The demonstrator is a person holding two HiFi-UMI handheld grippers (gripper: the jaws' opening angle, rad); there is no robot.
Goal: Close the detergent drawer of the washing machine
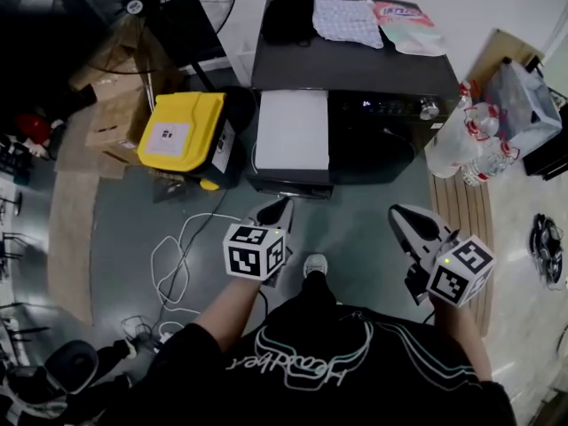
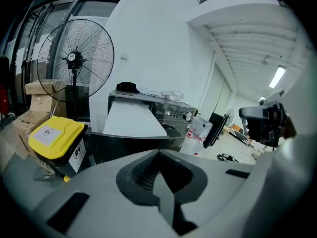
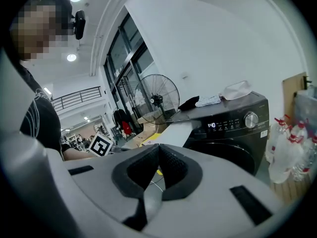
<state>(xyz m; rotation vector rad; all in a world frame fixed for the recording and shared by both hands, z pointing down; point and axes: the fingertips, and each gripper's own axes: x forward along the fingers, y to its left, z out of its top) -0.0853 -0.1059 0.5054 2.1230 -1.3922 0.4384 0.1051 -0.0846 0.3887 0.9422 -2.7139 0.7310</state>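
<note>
Down low in the frame, the left gripper and right gripper hang side by side over the floor, each with its jaws pressed together, nothing between them. Up at centre, the white detergent drawer sticks out of the dark washing machine, at the left of its front. Both grippers sit well apart from it.

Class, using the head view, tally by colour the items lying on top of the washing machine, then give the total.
Black cloth: 1
Pale patterned cloth: 1
Pink printed item: 1
Total: 3
</note>
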